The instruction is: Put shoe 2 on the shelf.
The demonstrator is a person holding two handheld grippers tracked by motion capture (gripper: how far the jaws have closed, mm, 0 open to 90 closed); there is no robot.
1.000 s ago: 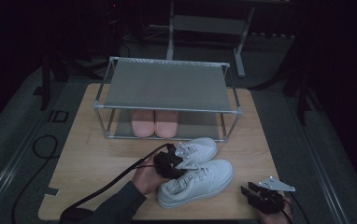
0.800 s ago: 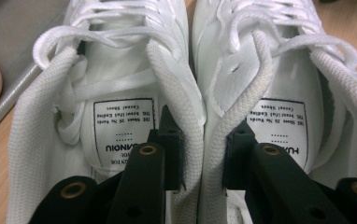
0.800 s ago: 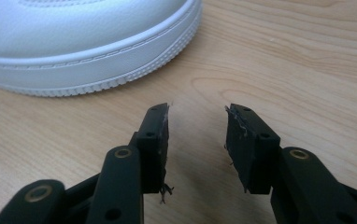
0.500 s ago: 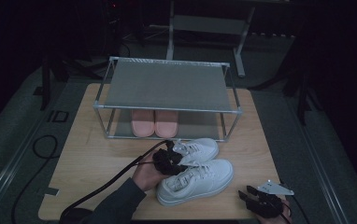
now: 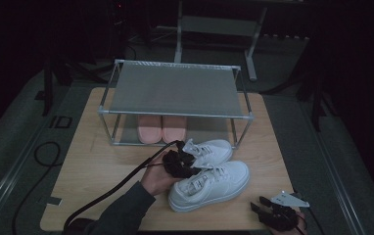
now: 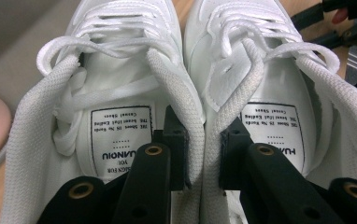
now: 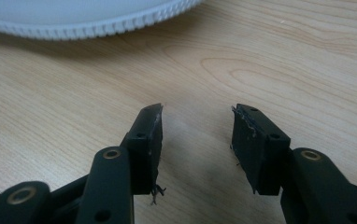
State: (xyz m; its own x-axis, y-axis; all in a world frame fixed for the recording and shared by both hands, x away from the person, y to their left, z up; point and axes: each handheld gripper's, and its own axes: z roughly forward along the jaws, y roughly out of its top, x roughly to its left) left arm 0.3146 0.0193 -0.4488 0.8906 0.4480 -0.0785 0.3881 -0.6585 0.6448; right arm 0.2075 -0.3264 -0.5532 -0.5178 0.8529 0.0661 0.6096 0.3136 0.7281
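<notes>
The left claw (image 6: 203,140) is clamped on the two touching inner collars of the white sneakers (image 6: 186,70), one jaw inside each shoe. The right claw (image 7: 196,140), its jaws just widened and apart with nothing between them, hovers over bare counter (image 7: 270,56), the sneakers' sole edge just ahead of it.

The sneakers (image 6: 186,56) look like smooth white leather or imitation, with woven mesh collars, flat cloth laces and printed insole labels. The tabletop (image 7: 270,56) is pale wood grain, matt. The fingers (image 7: 147,149) are matt black plastic with brass-coloured rivets. The rack (image 5: 175,90) has metal tubes and a grey matt shelf.
</notes>
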